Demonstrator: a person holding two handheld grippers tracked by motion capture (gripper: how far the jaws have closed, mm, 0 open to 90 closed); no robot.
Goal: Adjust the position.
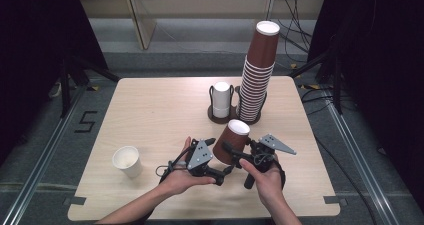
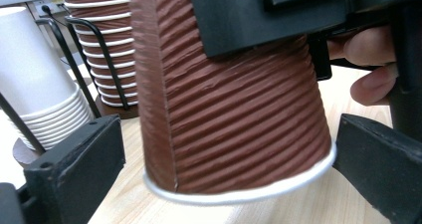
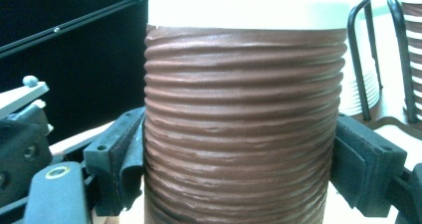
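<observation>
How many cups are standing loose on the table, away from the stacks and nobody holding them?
1: a white cup stands upright near the table's left front. The brown cup is gripped upside down by the right hand-held gripper; the rest sit stacked in the holder.

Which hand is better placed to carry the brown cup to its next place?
Right. The right claw presses both sides of the brown cup. The left claw stands open around its rim, gaps showing.
</observation>
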